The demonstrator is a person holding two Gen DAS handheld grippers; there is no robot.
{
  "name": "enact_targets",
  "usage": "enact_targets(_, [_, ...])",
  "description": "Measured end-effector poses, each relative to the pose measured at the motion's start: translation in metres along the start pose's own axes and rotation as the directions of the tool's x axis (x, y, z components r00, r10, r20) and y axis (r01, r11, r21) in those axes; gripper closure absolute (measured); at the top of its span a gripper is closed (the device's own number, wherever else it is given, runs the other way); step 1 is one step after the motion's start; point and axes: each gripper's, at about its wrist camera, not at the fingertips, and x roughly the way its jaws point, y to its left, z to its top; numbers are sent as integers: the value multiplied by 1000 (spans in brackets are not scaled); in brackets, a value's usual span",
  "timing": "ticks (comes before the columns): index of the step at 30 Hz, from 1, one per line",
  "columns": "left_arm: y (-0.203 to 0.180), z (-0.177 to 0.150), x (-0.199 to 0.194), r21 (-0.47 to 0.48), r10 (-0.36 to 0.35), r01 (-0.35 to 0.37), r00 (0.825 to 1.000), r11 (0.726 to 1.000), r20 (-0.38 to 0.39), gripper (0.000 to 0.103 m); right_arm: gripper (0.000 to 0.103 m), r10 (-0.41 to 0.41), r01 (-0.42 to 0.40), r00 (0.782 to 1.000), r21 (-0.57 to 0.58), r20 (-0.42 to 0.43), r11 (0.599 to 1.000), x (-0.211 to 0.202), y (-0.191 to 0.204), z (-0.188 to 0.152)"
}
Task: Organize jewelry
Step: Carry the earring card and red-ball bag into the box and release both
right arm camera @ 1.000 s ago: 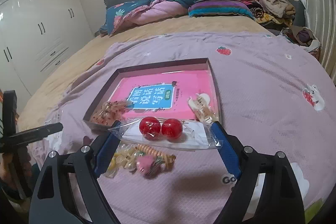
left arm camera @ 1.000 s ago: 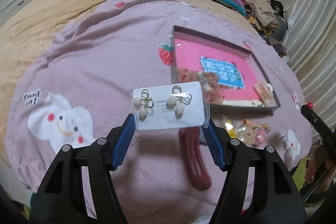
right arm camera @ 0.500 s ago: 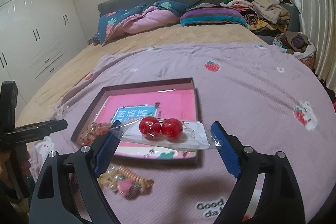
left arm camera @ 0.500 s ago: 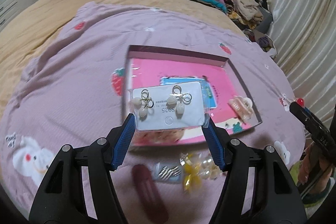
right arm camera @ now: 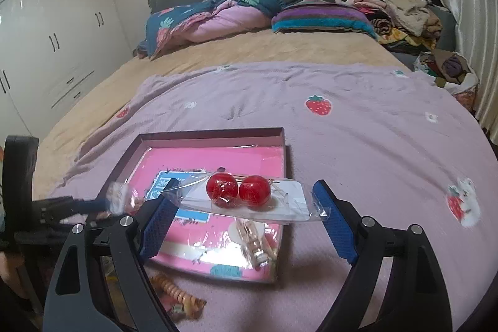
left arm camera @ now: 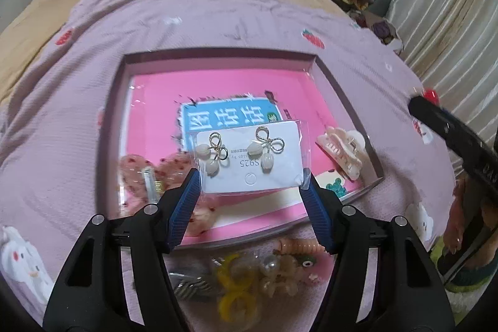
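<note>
Clutter sits on the bed's purple blanket (right arm camera: 358, 129) at the near edge of the shallow tray (left arm camera: 218, 56): a yellow hair tie (left arm camera: 236, 294), a coiled tie and some beads. Inside the tray lies a pink book (left arm camera: 218, 89) with a blue label, a cream hair claw (left arm camera: 340, 151) against the right wall, and a pink bow clip (left arm camera: 140, 176) at the near left. Pillows and a pile of clothes line the far end of the bed.

The left gripper (left arm camera: 250, 176) hangs over the tray's near half, its blue fingers (left arm camera: 183, 204) pinching a bagged earring card (left arm camera: 250, 161) by its short ends. The card's long axis runs left to right and its face is turned to the camera, with its print upside down; two gold bow earrings with pale beads sit on it.

The right gripper (right arm camera: 242, 207) also hangs above the tray, its fingers (right arm camera: 334, 223) clamped on the ends of a clear packet (right arm camera: 249, 204). That packet lies nearly flat, long axis across the fingers, two red ball earrings (right arm camera: 238, 190) on top side by side.
</note>
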Motion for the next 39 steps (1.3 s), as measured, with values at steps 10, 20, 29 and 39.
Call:
enact_targets(10, [-10, -11, 36, 31, 22, -19, 997, 999, -80, 46, 18, 100, -103, 990, -30, -99, 994, 63, -2, 13])
enact_targets(20, [-5, -12, 50, 25, 37, -34, 992, 999, -124, 39, 18, 75, -81, 986, -34, -147, 996, 97, -9, -5])
enact_targets(29, [-1, -17, 32, -4, 59, -60, 993, 998, -102, 24, 16, 110, -119, 985, -60, -132, 991, 97, -3, -10])
enact_targets(39, [10, -21, -3, -54, 117, -119, 992, 991, -49, 20, 8, 154, -158, 978, -16, -143, 987, 88, -2, -8])
